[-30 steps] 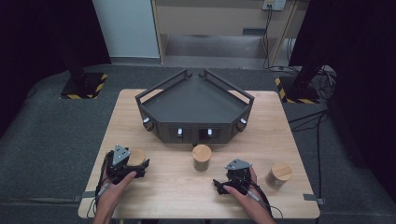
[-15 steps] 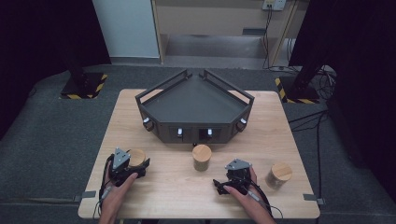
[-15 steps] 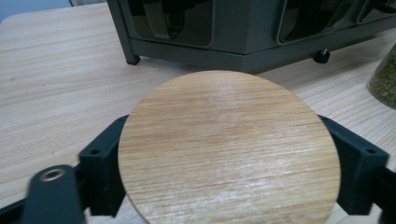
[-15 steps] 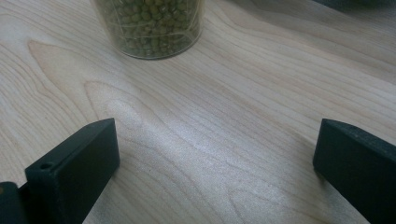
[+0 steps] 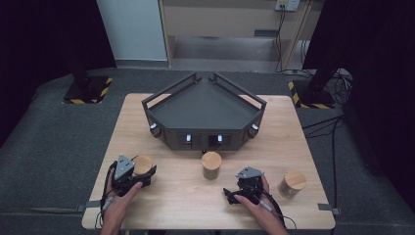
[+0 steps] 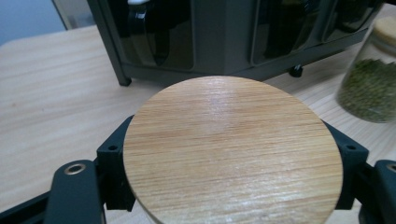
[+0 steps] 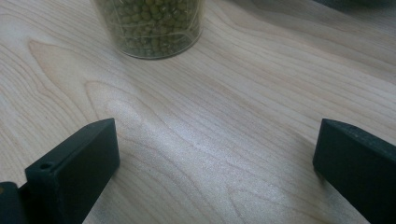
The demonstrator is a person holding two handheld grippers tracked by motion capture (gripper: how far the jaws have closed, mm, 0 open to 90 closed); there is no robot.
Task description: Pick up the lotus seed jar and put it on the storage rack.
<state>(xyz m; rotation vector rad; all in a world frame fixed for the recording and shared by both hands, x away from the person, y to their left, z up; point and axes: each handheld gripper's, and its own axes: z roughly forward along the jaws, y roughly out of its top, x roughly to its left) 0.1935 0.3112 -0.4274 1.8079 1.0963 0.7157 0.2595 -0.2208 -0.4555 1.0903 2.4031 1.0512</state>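
A glass jar with a round wooden lid (image 5: 142, 164) stands at the table's front left. My left gripper (image 5: 144, 172) is shut on it; in the left gripper view the lid (image 6: 233, 149) sits between the two black jaws, which press on its sides. A second jar (image 5: 211, 164), holding green beans (image 7: 149, 23), stands mid-table in front of the dark cabinet. My right gripper (image 5: 230, 192) rests low over the wood to that jar's front right, open, jaws wide apart (image 7: 215, 140) with bare table between them.
A dark angular cabinet (image 5: 203, 105) with small drawers and white knobs takes up the table's middle and back. A third wooden-lidded jar (image 5: 292, 183) stands at the front right, beside the right hand. The table's front edge lies just under both wrists.
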